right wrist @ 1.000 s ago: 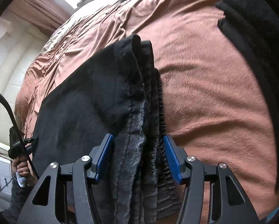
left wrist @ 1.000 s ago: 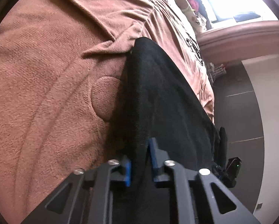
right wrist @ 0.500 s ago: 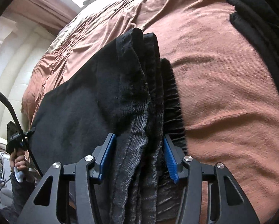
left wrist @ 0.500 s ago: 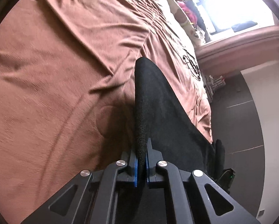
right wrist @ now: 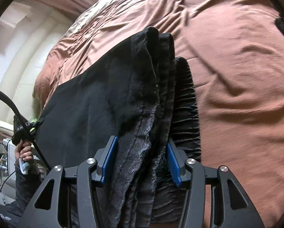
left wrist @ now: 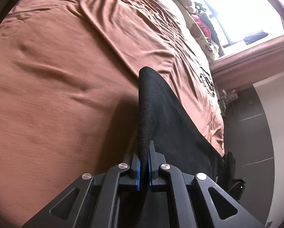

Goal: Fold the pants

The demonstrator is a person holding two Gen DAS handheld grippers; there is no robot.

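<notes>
While the black pants (left wrist: 172, 117) hang stretched above the rust-brown bedspread (left wrist: 56, 87), the left gripper (left wrist: 144, 163) has its blue-padded fingers (left wrist: 138, 172) pressed together on a thin folded edge of the cloth. The right gripper (right wrist: 140, 161) holds the bunched waistband end of the pants (right wrist: 147, 102), its fingers (right wrist: 173, 163) set partway apart and clamped on the thick stack of layers. Beyond the pants' far edge in the right wrist view, a person's hand (right wrist: 25, 150) grips the other tool's handle.

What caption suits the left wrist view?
Left gripper shut on black pants above a brown bedspread.
</notes>
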